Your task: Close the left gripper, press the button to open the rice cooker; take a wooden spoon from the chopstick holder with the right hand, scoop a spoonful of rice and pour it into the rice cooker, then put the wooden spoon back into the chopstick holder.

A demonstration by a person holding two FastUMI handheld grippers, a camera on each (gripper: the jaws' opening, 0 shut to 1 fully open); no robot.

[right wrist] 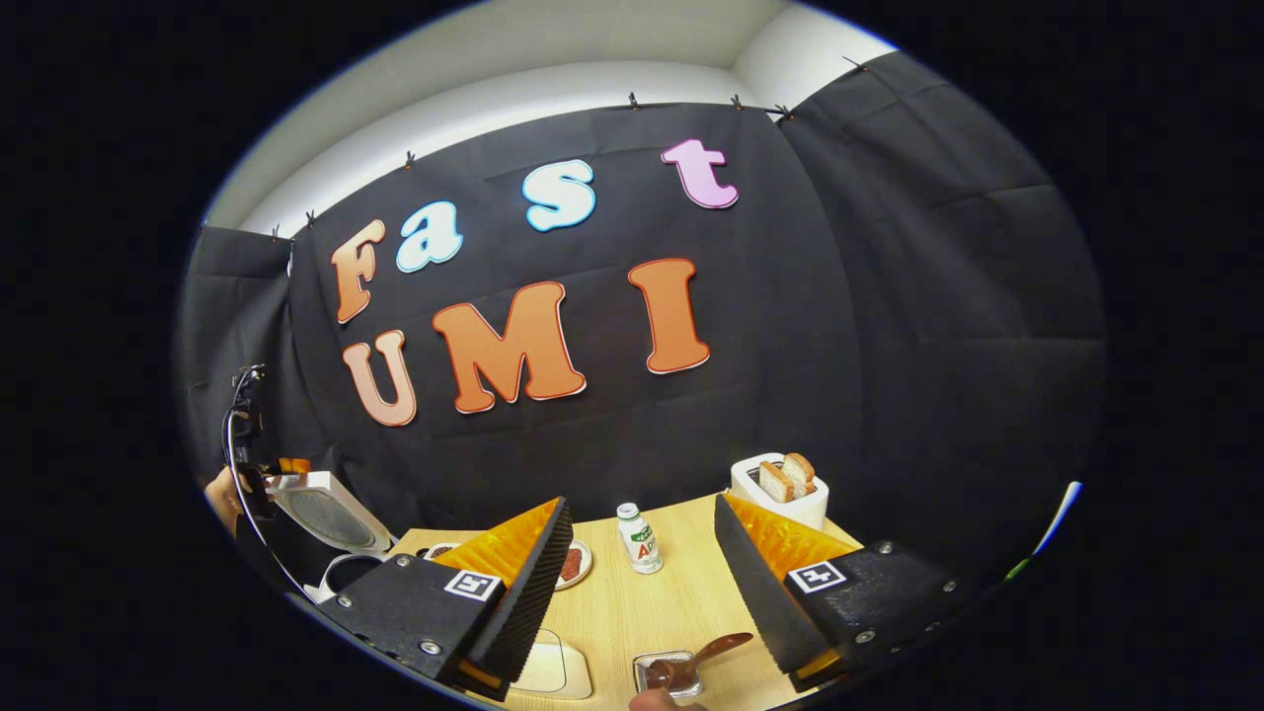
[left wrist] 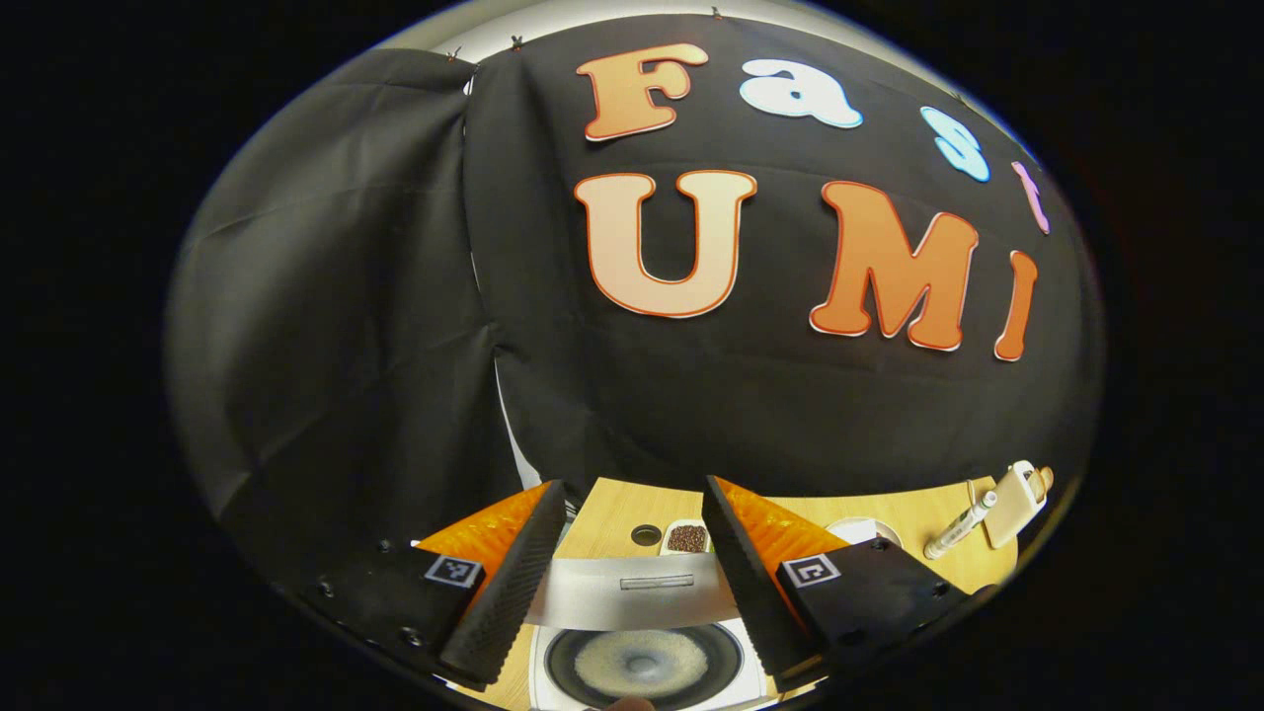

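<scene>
— What do your left tongs [left wrist: 632, 553] have in front of them?

— They're spread wide, nothing between them. Just below sits the rice cooker [left wrist: 640, 664], its lid [left wrist: 632, 592] already up and tilted away from me, and I look straight down into the inner pot with pale rice at the bottom. Beyond the lid, on the tabletop [left wrist: 612, 513], I see a small tray of dark grains [left wrist: 687, 538]. Far to the right lie a white bottle [left wrist: 958, 528] on its side and a pale flat thing I can't name.

— And your right tongs?

— My right tongs [right wrist: 642, 583] gape wide too, gripping nothing. From there the open cooker [right wrist: 326, 513] stands far left, with a hand just beside it. Between my fingers, a small white bottle with a green label [right wrist: 640, 538] stands upright on the tabletop [right wrist: 681, 602]. Near me, a little square container [right wrist: 671, 673] holds a brown spoon [right wrist: 706, 657], bowl down in it, handle slanting up to the right. A white toaster [right wrist: 780, 489] with two slices of bread sits at the far right.

— The chopstick holder?

— I can't tell.
</scene>
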